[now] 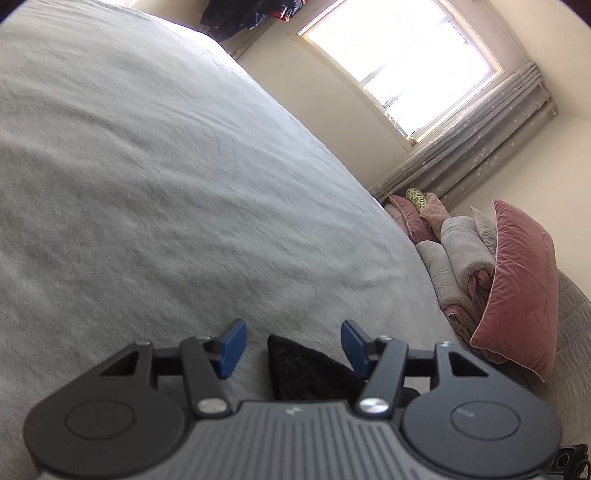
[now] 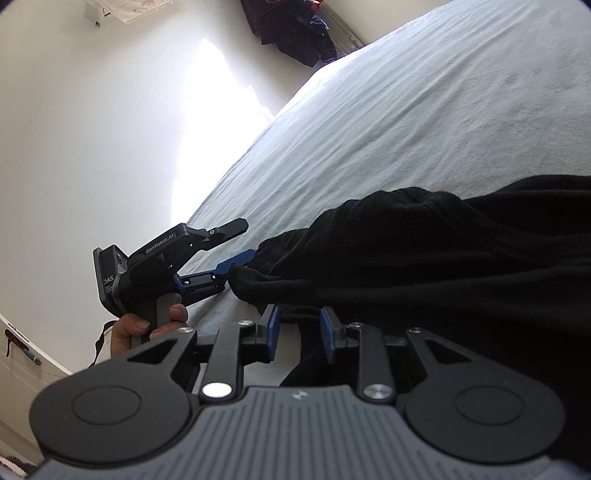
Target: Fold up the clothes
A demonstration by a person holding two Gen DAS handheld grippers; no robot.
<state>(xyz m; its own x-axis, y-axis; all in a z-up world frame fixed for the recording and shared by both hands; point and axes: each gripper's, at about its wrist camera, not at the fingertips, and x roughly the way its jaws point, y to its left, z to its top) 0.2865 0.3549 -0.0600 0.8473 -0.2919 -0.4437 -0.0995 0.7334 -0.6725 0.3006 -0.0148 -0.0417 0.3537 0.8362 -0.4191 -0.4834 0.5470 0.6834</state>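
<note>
A black garment (image 2: 424, 251) lies bunched on the pale grey bed cover (image 2: 424, 110). My right gripper (image 2: 297, 334) is open, with blue pads on either side of a fold of the garment's near edge. My left gripper (image 1: 293, 349) is open, with a corner of the black garment (image 1: 303, 369) lying between its jaws. In the right wrist view the left gripper (image 2: 242, 243) shows from the side, held by a hand, wide open at the garment's left edge.
Pink pillows (image 1: 521, 284) and rolled grey bedding (image 1: 454, 258) lie at the bed's head under a bright window (image 1: 402, 62) with curtains. Dark clothes (image 2: 295, 29) hang beyond the far bed edge. A white wall stands left of the bed.
</note>
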